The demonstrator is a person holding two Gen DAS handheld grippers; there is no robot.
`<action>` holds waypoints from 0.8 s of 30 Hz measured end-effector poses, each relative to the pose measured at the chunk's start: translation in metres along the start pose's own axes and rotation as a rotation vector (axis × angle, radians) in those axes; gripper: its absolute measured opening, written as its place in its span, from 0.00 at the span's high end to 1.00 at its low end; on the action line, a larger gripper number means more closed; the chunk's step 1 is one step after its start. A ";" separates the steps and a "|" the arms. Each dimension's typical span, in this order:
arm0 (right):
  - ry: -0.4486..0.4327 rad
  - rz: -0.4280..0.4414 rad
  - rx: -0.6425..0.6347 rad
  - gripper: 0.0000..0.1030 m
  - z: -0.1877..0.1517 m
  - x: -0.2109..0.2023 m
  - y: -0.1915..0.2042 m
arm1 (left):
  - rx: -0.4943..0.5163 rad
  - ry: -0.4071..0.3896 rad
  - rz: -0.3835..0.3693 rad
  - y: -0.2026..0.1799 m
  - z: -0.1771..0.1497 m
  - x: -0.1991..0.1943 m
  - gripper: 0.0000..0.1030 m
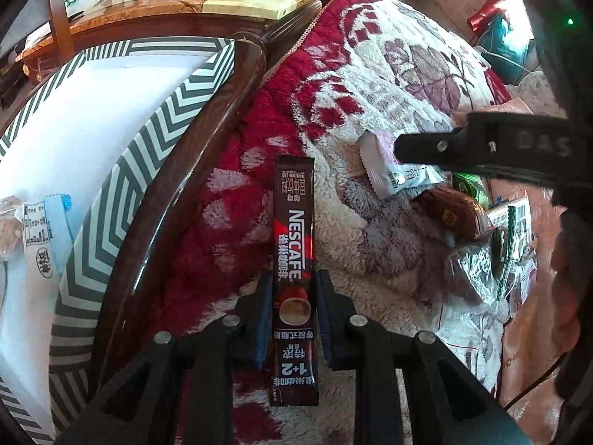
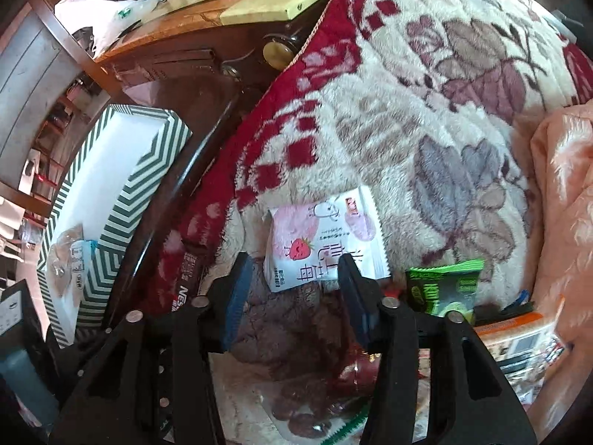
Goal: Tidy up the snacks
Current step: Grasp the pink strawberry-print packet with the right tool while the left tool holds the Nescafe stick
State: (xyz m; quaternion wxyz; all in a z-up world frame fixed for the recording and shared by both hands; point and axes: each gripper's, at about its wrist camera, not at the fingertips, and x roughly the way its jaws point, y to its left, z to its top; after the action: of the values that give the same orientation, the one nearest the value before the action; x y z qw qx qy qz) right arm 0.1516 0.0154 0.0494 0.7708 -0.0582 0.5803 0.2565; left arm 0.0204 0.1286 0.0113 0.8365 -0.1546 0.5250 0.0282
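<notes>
1. I am working in a home living room: a floral fleece blanket (image 2: 426,118) is covering the couch.
2. A glass-topped wooden table (image 1: 178,3) is standing beside me, cluttered.

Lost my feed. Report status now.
Left gripper shut on brown Nescafe coffee stick. Right gripper open over pink strawberry snack packet. Striped chevron box to the left, path unobstructed.

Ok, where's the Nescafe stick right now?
In the left wrist view, the Nescafe stick sits between the left hand-held gripper fingers, over the floral blanket, just right of the striped box.
</notes>
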 end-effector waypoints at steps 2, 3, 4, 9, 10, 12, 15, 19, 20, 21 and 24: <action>-0.010 -0.013 -0.092 0.46 0.001 -0.006 0.004 | -0.002 0.000 -0.004 0.001 0.000 0.000 0.76; -0.013 -0.023 -0.148 0.46 0.001 -0.010 0.006 | -0.006 0.000 -0.006 0.002 -0.001 -0.001 0.76; -0.010 -0.048 -0.221 0.46 0.000 -0.012 0.008 | -0.010 0.001 -0.009 0.002 -0.001 0.000 0.76; 0.029 -0.118 -0.464 0.46 0.001 -0.010 0.008 | 0.011 -0.006 0.016 -0.002 -0.002 -0.001 0.76; 0.036 -0.123 -0.522 0.46 0.003 -0.007 0.010 | 0.013 -0.006 0.018 -0.003 -0.002 -0.001 0.76; 0.049 -0.141 -0.628 0.46 0.005 0.000 0.014 | 0.009 -0.005 0.014 -0.002 -0.001 0.000 0.76; 0.112 -0.156 -0.808 0.46 0.005 0.013 0.023 | 0.009 -0.003 0.011 -0.001 0.000 0.001 0.76; 0.158 -0.149 -0.971 0.38 0.006 0.025 0.029 | 0.006 -0.002 0.005 -0.001 -0.001 0.002 0.76; 0.166 -0.148 -0.986 0.34 0.008 0.029 0.029 | 0.008 -0.001 0.003 -0.001 0.000 0.002 0.76; 0.179 -0.141 -0.996 0.34 0.011 0.034 0.029 | 0.007 0.000 0.000 0.000 0.000 0.002 0.76; 0.209 -0.097 -0.975 0.34 0.026 0.044 0.024 | -0.013 0.010 -0.027 0.004 0.001 0.003 0.69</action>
State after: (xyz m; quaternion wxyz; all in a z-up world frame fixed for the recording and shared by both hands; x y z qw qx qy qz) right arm 0.1713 0.0608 0.0216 0.6026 -0.4638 0.4637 0.4547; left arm 0.0218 0.1321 0.0080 0.8331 -0.1673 0.5269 0.0193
